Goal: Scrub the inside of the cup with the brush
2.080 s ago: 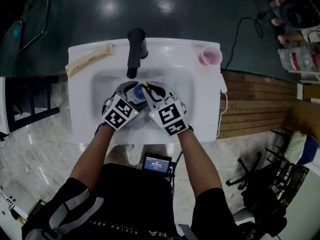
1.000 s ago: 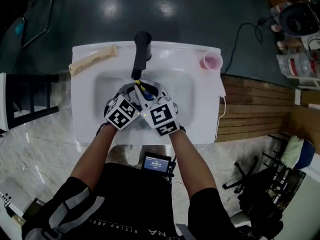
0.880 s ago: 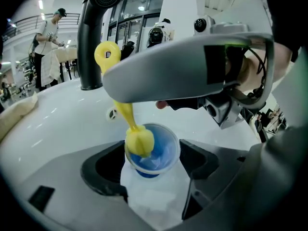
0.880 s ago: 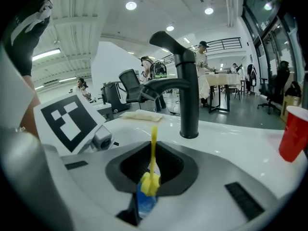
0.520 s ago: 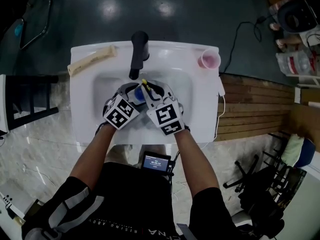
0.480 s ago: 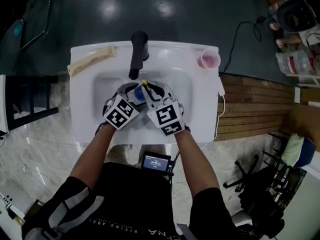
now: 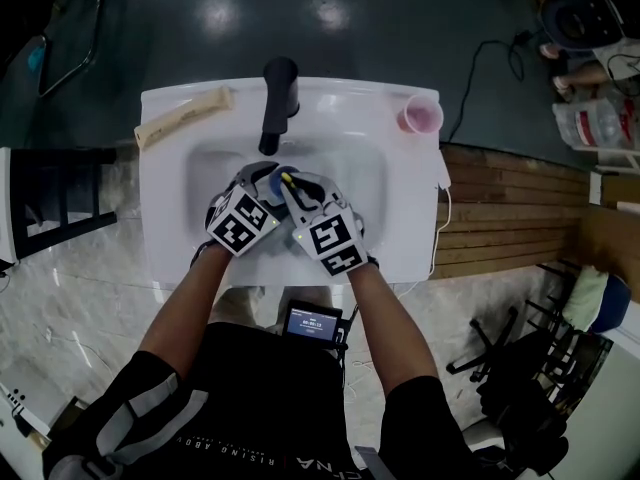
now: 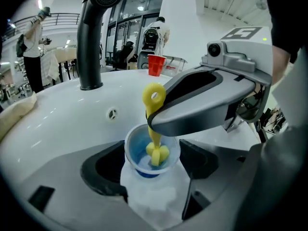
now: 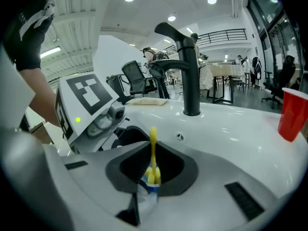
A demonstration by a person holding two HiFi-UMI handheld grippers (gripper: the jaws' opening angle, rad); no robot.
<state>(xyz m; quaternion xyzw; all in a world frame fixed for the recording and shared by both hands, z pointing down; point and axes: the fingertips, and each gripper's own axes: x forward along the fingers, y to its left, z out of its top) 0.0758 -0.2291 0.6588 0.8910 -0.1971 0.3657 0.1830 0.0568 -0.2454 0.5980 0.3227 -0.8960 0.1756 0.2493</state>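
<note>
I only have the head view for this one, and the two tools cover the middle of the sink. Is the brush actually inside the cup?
Observer: Yes. In the left gripper view the yellow brush has its head down inside the clear cup, near the blue bottom.
Operator: What holds the cup?
Observer: The left tool; its jaws press on the cup's sides.
Operator: And the brush?
Observer: The right tool is closed on the handle, with the loop end sticking out above its jaws.

A big open workshop hall — freestanding white sink, loose floor cable, office chair, railed mezzanine overhead.
</note>
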